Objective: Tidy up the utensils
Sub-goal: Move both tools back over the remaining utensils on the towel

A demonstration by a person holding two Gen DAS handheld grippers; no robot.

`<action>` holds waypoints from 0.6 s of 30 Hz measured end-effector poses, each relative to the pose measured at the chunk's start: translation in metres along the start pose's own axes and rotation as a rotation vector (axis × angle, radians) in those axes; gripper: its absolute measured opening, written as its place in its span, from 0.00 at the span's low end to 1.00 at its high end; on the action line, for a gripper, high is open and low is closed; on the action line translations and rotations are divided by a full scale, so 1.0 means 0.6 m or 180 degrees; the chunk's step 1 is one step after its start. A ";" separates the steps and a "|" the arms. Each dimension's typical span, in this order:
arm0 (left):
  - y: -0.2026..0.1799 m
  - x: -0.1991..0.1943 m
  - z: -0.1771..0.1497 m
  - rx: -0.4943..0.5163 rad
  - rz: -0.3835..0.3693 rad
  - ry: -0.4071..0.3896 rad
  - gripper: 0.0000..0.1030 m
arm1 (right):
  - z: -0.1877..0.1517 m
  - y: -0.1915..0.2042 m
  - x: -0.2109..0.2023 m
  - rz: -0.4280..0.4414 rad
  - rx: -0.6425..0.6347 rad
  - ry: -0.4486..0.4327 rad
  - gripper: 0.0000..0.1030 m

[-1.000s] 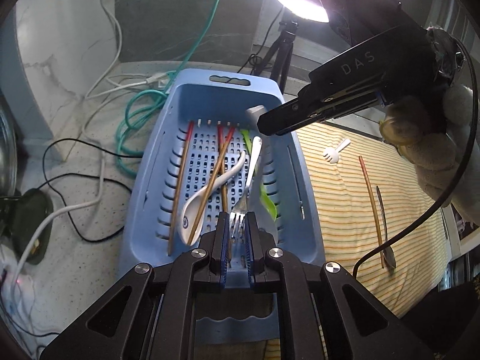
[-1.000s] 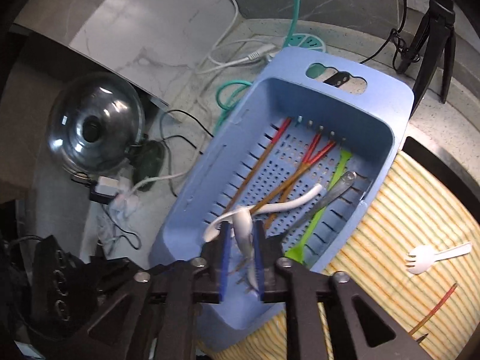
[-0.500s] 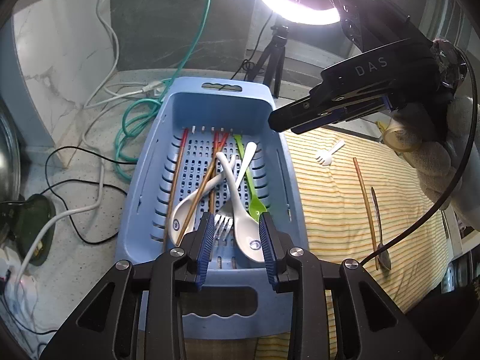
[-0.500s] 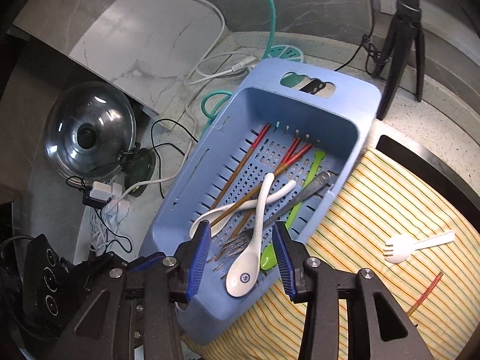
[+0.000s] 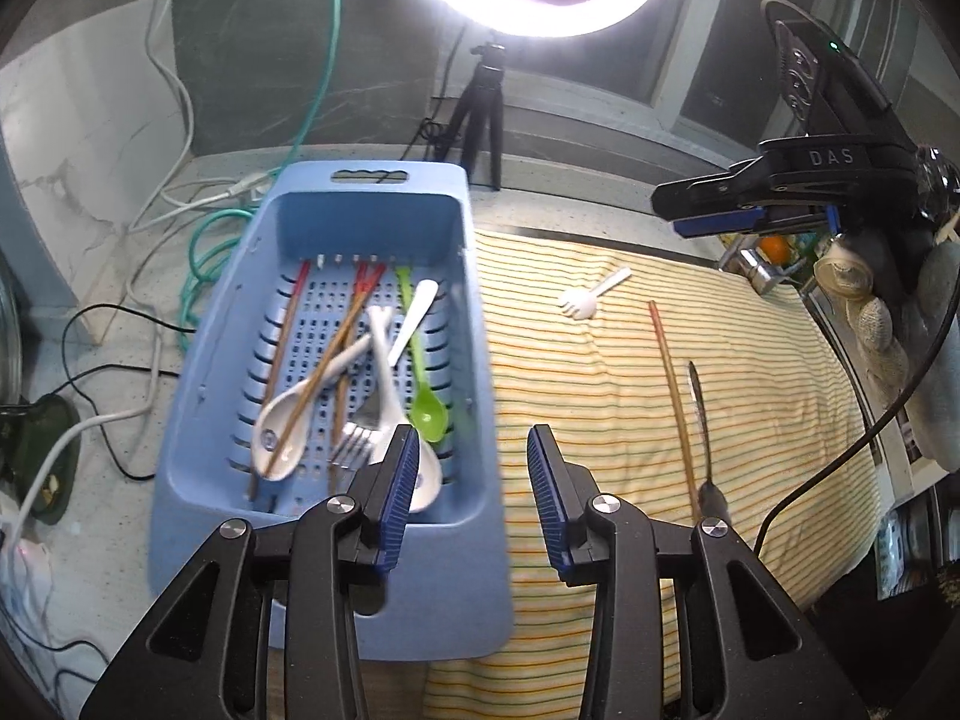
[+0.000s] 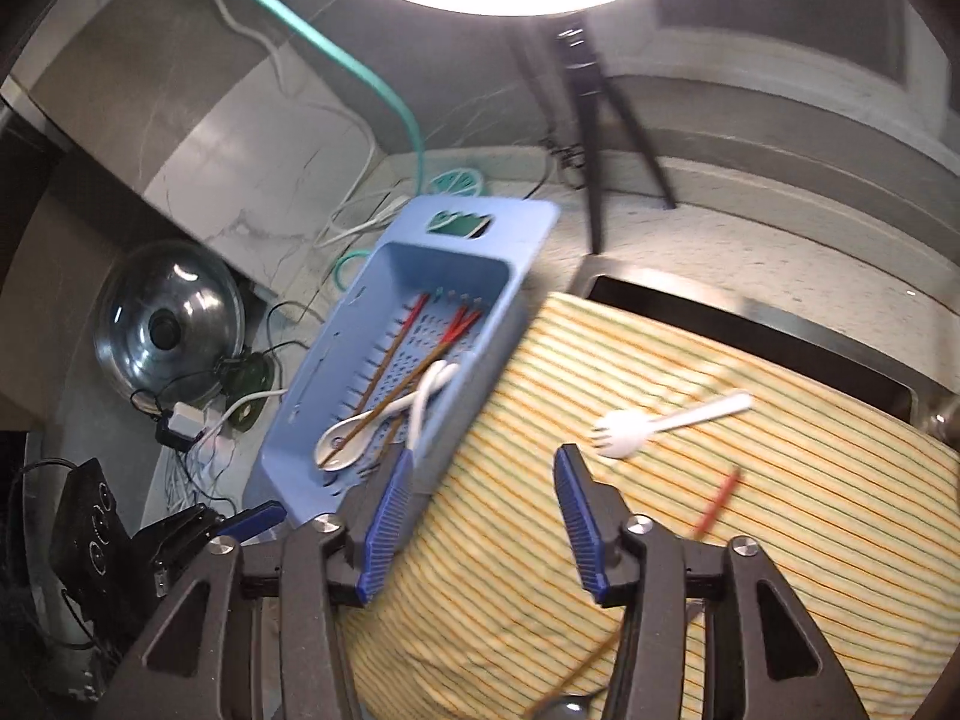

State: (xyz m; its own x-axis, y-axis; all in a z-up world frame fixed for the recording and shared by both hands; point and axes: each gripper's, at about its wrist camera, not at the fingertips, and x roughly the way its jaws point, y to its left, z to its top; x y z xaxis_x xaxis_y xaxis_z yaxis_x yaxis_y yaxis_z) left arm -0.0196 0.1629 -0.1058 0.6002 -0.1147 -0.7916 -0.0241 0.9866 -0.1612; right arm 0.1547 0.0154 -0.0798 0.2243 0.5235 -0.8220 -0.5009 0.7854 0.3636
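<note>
White fork (image 6: 624, 439) beyond opening right claw (image 6: 483, 483) (empty).

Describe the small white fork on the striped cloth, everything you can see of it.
The small white fork looks like plastic: a short flat handle and a rounded, spoon-like head with stubby tines. It lies flat on the yellow striped cloth, alone, handle toward the far edge, head nearer the blue basket. Nothing else touches it; neither gripper is at it.

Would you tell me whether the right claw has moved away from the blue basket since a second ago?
Yes. The right claw, empty with jaws opening, has swung off the blue basket toward the striped cloth.
</note>
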 end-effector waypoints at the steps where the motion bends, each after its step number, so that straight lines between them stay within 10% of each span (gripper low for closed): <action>1: -0.009 0.004 0.000 0.0007 -0.0027 0.0010 0.35 | -0.008 -0.012 -0.011 -0.0033 0.0025 -0.0075 0.56; 18: -0.158 0.081 -0.007 0.0339 -0.0479 0.0381 0.35 | -0.161 -0.200 -0.068 -0.0330 0.1067 -0.0126 0.64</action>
State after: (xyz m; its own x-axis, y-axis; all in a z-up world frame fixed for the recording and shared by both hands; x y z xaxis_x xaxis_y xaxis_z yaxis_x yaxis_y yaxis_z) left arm 0.0083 0.0632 -0.1315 0.4913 -0.2681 -0.8287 0.1469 0.9633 -0.2246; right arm 0.1248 -0.1319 -0.1325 0.2950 0.4425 -0.8469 -0.1729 0.8964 0.4081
